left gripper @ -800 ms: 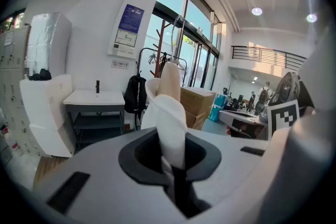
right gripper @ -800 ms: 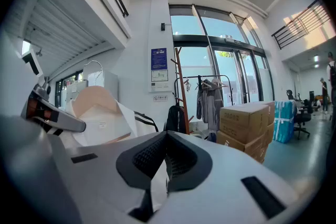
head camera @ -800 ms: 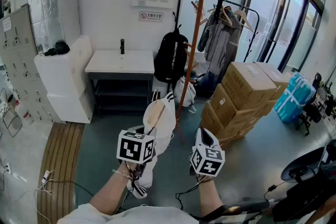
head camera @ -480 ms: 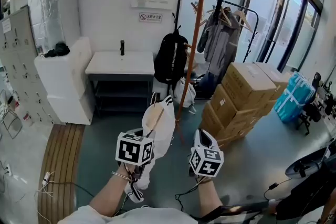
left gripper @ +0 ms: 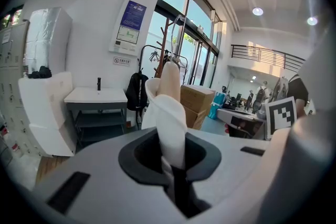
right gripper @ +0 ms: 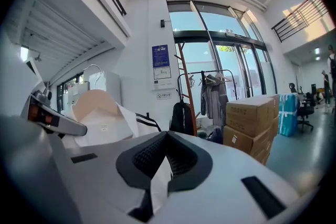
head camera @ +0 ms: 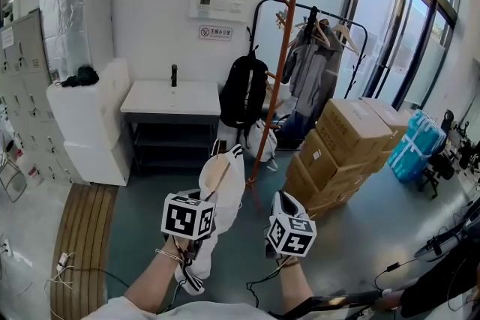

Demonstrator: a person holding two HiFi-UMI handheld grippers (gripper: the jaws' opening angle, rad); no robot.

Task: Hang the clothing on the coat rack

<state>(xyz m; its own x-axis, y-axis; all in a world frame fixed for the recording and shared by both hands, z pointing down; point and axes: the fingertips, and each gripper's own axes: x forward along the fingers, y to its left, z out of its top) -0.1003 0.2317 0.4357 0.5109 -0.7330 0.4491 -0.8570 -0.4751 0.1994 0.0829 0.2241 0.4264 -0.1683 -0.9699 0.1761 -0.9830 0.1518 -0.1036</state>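
Head view looks forward and steeply down from the person's head toward a coat rack (head camera: 280, 71). Both gripper views sit close behind their jaws, facing that rack and boxes (head camera: 352, 135).

I saw bright daylight entering through the glass doors (head camera: 405, 34). Both gripper views showed strong fisheye distortion with black corners.

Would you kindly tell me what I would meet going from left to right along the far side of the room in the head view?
white cabinet → white table → black backpack → coat rack → grey jacket on the rail → cardboard boxes → blue bundle
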